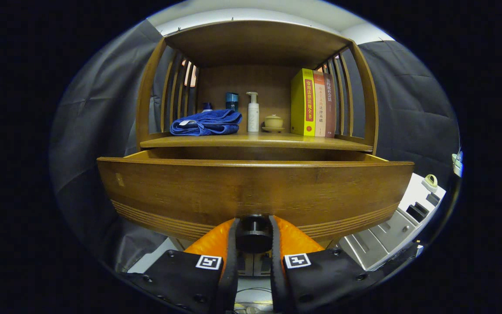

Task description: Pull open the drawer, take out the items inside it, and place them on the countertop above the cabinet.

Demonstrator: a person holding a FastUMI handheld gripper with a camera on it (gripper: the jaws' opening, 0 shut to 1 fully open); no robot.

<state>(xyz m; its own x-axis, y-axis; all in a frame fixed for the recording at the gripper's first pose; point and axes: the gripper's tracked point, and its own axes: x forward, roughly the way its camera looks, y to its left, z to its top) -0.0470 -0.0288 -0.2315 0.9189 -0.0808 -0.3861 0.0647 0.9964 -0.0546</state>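
Gripper [253, 237] closed down on dark round knob [253, 235], a finger pressing each side. Drawer [255, 192] directly ahead, pulled out. Beyond, on countertop [255, 140]: blue towel [206, 122], pump bottle [253, 112], small lidded jar [273, 121], upright books [313, 103].

We are seeing a brown wooden drawer [255, 192] with a dark round knob [253, 234], a blue folded towel [206, 123], a yellow book [303, 102].

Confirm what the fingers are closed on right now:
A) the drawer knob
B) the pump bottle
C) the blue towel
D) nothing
A: the gripper has both fingers pressed on the dark round knob at the drawer front; the towel and bottle sit on the shelf beyond.
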